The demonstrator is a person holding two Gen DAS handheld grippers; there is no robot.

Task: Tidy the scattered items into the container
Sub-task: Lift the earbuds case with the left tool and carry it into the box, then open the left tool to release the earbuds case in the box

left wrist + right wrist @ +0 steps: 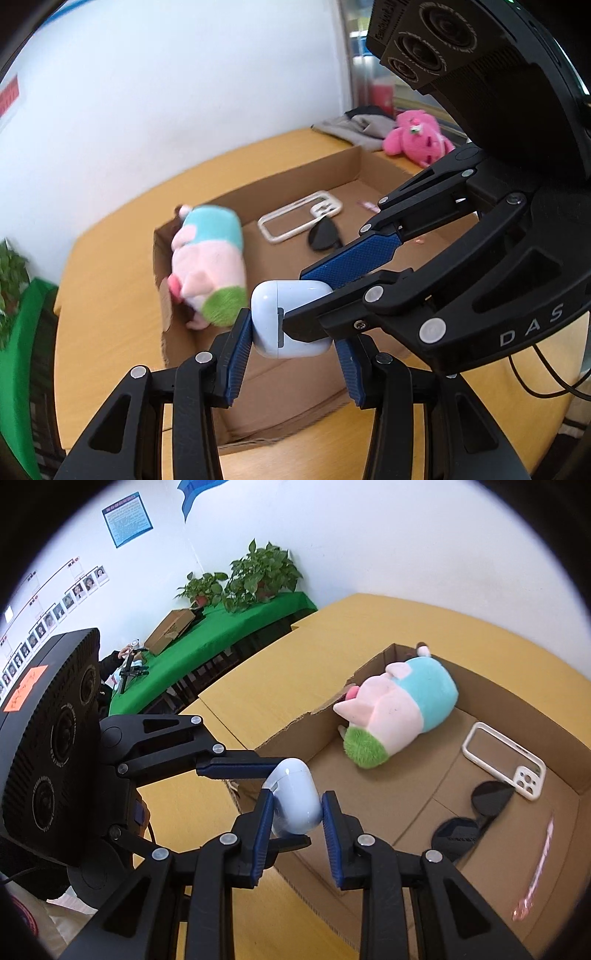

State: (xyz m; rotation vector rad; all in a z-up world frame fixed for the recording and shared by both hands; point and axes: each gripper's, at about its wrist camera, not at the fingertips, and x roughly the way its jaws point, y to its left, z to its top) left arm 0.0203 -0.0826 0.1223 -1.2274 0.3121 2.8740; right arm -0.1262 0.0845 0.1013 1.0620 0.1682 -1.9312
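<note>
Earbud case point(291, 317) is pinched by both jaws; I'd carry it level over the cardboard box point(373, 664), then release together.

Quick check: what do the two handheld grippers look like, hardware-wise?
Both match: black plastic linkage fingers with silver rivet pins and blue textured pads. The left gripper shows the same build as the right gripper. The right's black body carries round lenses and white "DAS" lettering, black cables trailing; the left's body bears an orange sticker.
</note>
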